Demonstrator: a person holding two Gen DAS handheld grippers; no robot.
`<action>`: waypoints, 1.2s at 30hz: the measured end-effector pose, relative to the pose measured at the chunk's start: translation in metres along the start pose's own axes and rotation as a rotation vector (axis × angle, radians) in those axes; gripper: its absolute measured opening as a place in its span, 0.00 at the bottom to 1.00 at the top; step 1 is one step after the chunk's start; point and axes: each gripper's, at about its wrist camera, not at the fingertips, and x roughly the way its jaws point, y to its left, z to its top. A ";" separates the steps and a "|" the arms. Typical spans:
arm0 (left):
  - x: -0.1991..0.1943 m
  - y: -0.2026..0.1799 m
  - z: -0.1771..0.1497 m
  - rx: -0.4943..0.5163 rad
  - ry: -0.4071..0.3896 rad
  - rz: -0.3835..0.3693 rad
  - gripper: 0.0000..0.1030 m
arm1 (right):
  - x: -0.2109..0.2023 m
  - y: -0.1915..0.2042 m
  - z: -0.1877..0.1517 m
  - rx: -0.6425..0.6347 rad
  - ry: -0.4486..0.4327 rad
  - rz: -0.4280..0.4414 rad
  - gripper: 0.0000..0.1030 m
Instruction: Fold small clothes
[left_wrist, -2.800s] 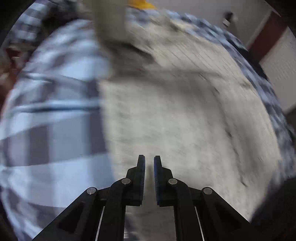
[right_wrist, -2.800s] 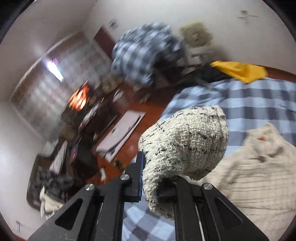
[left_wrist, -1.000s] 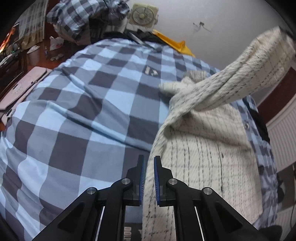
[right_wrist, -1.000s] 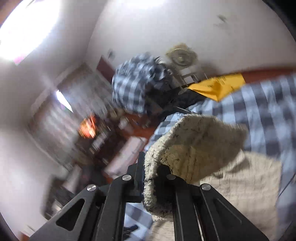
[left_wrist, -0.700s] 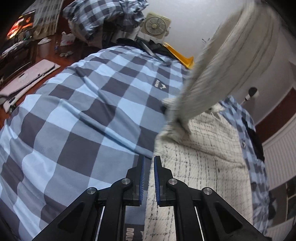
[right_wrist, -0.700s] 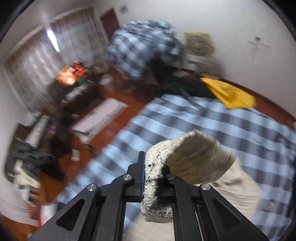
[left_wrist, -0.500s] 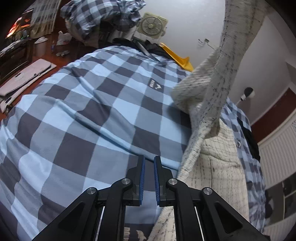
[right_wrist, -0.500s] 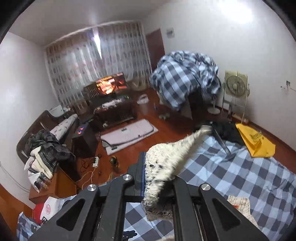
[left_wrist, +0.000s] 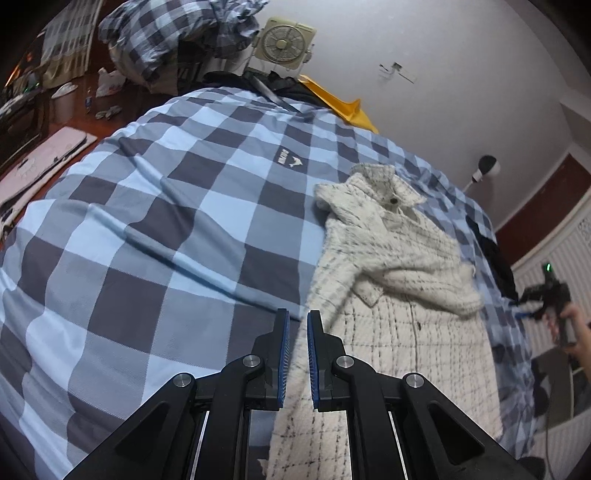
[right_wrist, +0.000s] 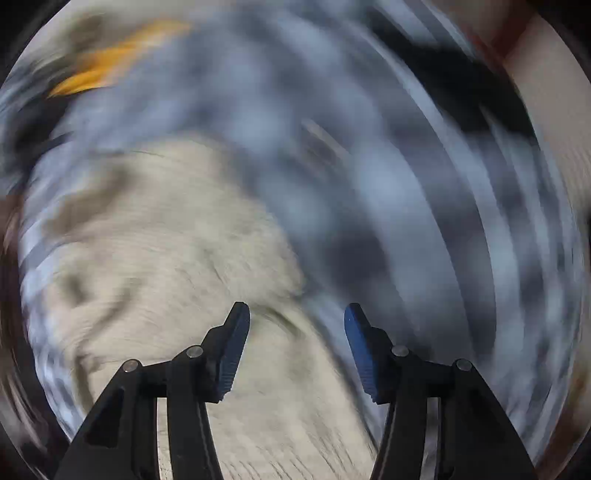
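Observation:
A cream tweed jacket (left_wrist: 406, 295) lies collar-up on the blue checked bed cover (left_wrist: 166, 221), with one sleeve (left_wrist: 417, 273) folded across its front. My left gripper (left_wrist: 295, 325) is shut with nothing in it and hovers over the jacket's left edge near the hem. In the left wrist view my right gripper (left_wrist: 546, 295) shows small at the far right, held in a hand (left_wrist: 580, 332). Its own view is badly blurred: the right gripper (right_wrist: 295, 321) has its jaws opening with nothing between them, above the jacket (right_wrist: 166, 258) and the cover (right_wrist: 369, 184).
A yellow cloth (left_wrist: 340, 107) and dark items lie at the bed's far end. Beyond stand a box fan (left_wrist: 286, 42) and a heap of checked bedding (left_wrist: 177, 29). A dark garment (left_wrist: 495, 258) lies right of the jacket. A pale mat (left_wrist: 40, 155) lies on the floor, left.
The right gripper has let go of the sleeve, which now lies folded across the jacket's front. Its jaws have opened and it has swung down and away. The left gripper stayed put.

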 end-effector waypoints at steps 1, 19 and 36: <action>0.001 -0.001 -0.001 0.002 0.006 0.003 0.07 | 0.015 -0.022 -0.012 0.077 0.032 0.051 0.48; 0.025 -0.007 -0.009 0.041 0.083 0.051 0.07 | 0.090 0.106 0.070 0.079 0.010 -0.066 0.66; 0.019 -0.016 -0.011 0.054 0.063 0.042 0.07 | -0.100 0.160 0.018 -0.224 -0.422 0.640 0.08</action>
